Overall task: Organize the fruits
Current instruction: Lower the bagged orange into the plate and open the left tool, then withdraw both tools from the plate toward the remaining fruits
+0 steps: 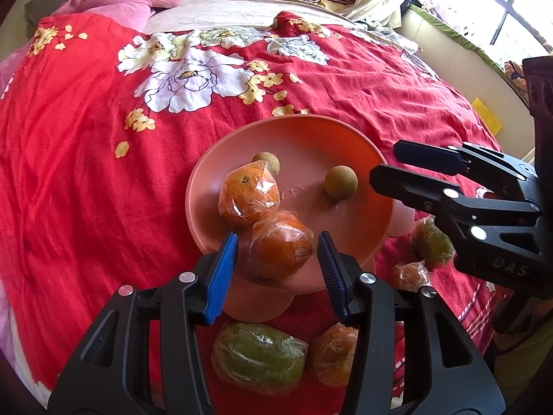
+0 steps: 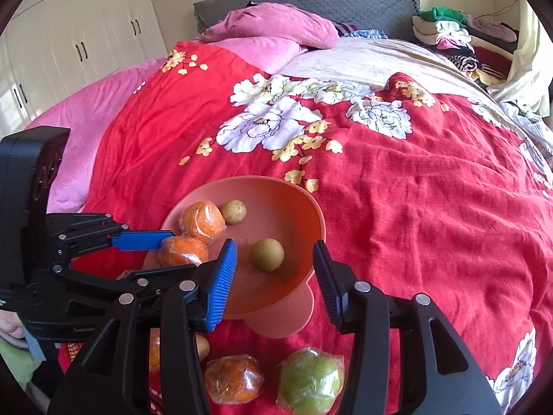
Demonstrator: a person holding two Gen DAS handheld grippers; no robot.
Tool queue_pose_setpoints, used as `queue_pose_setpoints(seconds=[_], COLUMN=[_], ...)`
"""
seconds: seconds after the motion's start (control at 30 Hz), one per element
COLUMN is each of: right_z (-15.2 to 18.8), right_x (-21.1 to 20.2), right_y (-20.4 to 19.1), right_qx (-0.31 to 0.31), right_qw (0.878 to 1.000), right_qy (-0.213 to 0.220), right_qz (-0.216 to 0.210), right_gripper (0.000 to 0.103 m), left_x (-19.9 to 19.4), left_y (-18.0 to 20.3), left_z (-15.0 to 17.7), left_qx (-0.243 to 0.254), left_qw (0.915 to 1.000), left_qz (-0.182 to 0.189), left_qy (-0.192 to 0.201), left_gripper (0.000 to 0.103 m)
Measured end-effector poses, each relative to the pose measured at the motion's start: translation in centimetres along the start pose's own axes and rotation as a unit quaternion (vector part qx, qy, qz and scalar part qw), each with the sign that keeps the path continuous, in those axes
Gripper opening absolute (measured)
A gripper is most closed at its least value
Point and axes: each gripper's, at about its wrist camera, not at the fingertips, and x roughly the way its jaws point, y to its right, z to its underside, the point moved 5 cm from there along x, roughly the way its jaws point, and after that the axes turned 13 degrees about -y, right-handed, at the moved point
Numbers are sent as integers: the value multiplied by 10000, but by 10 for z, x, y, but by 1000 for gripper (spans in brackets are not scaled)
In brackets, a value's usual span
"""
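The left tool [image 1: 278, 252] stands spread on either side of a wrapped orange [image 1: 280, 249] that lies at the near rim of the pink bowl [image 1: 304, 138]; its blue pads sit just beside the fruit, with a sliver of gap on each side, so they are not pinching it. The right tool [image 2: 274, 263] is spread too, with nothing gripped; a small brown fruit [image 2: 266, 254] lies in the bowl beyond its fingers. A second wrapped orange [image 1: 248, 197] rests in the bowl against the first, with another small brown fruit [image 1: 266, 162] just behind it. The bowl sits on a bed with a red flowered cover [image 1: 86, 138]. On the cover in front of the bowl lie a wrapped green fruit [image 1: 259, 358] and another wrapped orange [image 1: 331, 352], and more wrapped fruit lies to the right of the bowl.
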Motion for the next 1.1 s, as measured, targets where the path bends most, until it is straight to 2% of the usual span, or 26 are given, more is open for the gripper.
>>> queue_pose_setpoints(seconds=[0.37, 1.1], right_z=[5, 12], right_x=[-13, -45], right_y=[2, 9], right_qx=[137, 325], right_qw=[9998, 9983], right_qy=[175, 480], right_qz=[12, 103], right_gripper=[58, 71], left_x=[-7, -45], left_y=[-1, -4], left_z=[3, 9], left_qx=[-40, -198], left_qw=[10000, 9987], left_qz=[-12, 18], left_qy=[78, 475], left_gripper=[47, 85])
